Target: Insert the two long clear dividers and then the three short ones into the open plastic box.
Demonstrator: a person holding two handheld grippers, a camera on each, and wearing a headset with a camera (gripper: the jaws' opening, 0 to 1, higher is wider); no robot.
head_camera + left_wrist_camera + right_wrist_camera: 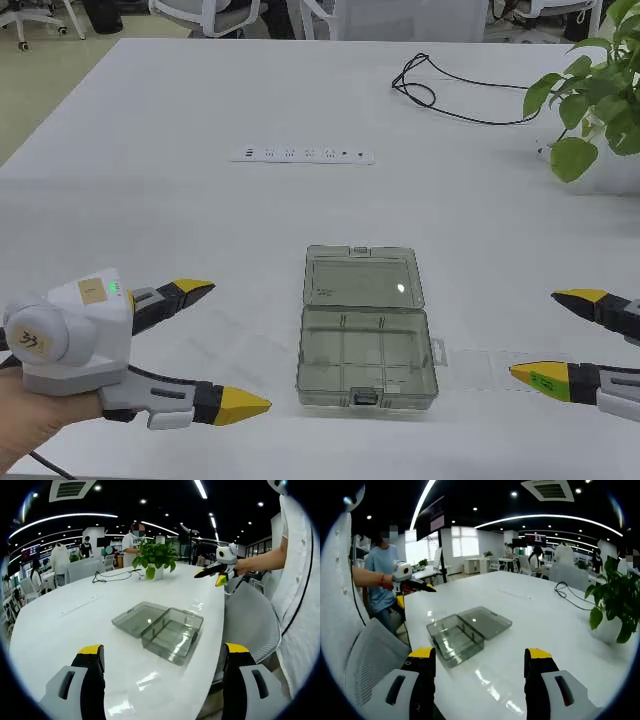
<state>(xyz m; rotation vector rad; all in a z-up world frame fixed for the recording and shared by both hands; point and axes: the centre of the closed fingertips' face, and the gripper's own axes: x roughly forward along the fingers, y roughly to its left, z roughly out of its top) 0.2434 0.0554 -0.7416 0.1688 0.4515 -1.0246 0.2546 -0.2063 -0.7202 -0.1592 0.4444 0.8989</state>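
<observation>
Left gripper (233, 345), right gripper (538, 334) agape; box (330, 350) between.

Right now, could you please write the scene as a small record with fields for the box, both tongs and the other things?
box: open, lid flat behind it, on the table
left tongs: open, empty, left of box
right tongs: open, empty, right of box
clear piece: faint, flat on table just right of box
far side: power strip, black cable, plant
</observation>
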